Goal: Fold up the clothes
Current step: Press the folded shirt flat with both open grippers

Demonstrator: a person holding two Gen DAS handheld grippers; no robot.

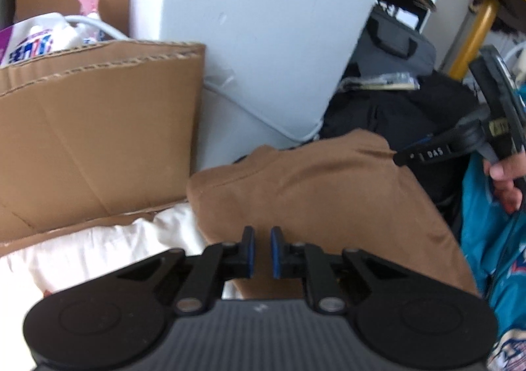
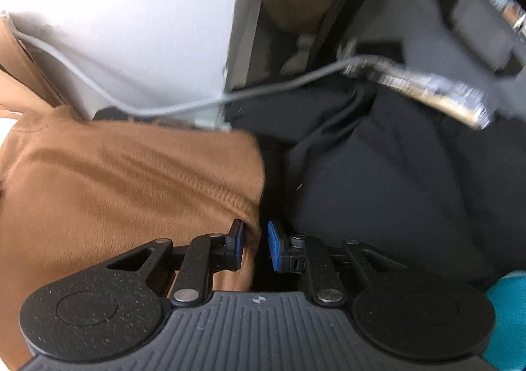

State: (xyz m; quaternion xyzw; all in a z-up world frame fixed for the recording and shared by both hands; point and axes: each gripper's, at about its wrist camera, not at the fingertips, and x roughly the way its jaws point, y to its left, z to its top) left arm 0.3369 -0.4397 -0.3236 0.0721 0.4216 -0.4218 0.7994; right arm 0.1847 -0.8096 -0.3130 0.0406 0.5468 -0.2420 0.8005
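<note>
Jaws slightly parted on left gripper point(image 1: 262, 251) and right gripper point(image 2: 255, 247), brown garment point(image 1: 315, 200) edge blurred.

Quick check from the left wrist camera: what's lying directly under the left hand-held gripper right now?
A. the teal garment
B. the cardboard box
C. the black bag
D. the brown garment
D: the left hand-held gripper sits over the brown garment, with brown cloth showing between its slightly parted fingers.

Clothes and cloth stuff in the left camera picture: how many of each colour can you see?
Brown: 1, the brown garment
White: 1, the white cloth
Teal: 1, the teal garment
Black: 1, the black pile, too blurred to split up
Total: 4
</note>
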